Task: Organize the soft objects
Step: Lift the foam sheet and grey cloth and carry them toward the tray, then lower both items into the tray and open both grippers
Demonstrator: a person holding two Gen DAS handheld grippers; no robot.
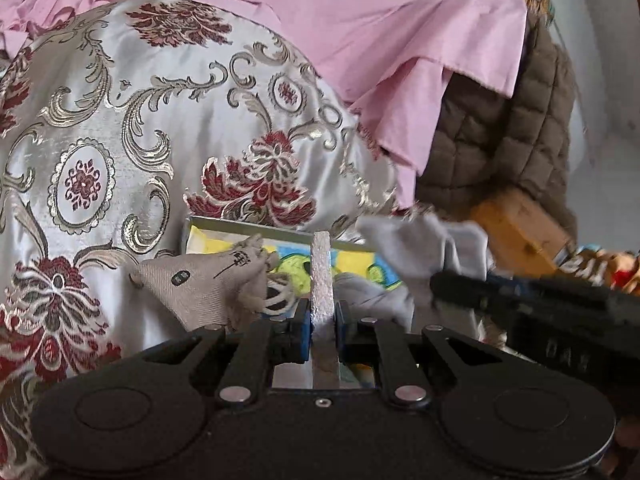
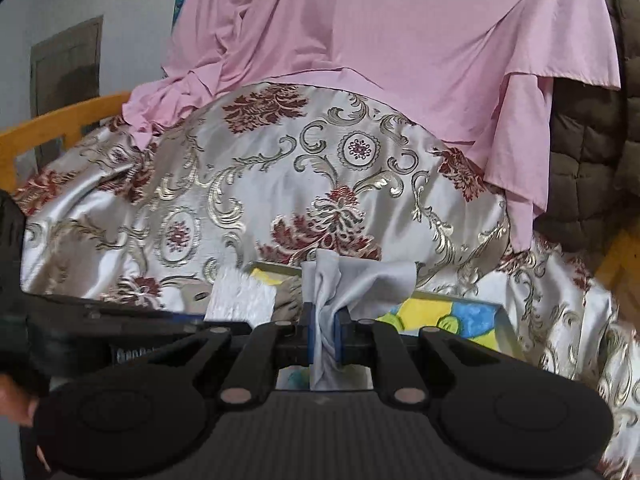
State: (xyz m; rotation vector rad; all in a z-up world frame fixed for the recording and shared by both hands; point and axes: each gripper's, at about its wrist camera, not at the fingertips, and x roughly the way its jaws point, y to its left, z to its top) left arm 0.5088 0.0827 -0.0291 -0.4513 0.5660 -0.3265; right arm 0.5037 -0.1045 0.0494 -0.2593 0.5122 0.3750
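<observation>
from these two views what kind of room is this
Most likely a bedroom or living space at home, on a bed or sofa with a wooden frame. It is draped in a shiny brocade cover, with a pink sheet and a brown quilted jacket piled behind.

1. A silver satin brocade cloth with red flowers [image 2: 248, 184] covers the surface in the foreground.
2. A pink cotton sheet [image 2: 380, 40] hangs behind it, its lower edge overlapping the brocade.
3. A brown quilted blanket [image 2: 588, 152] sits right of the sheet, partly under it.
4. A painted yellow-and-blue picture box [image 2: 472, 316] lies on the brocade.
5. A beige fabric mouse toy [image 1: 204, 280] rests at the box's left edge.
6. A grey soft cloth [image 2: 360, 276] is over the box.
</observation>
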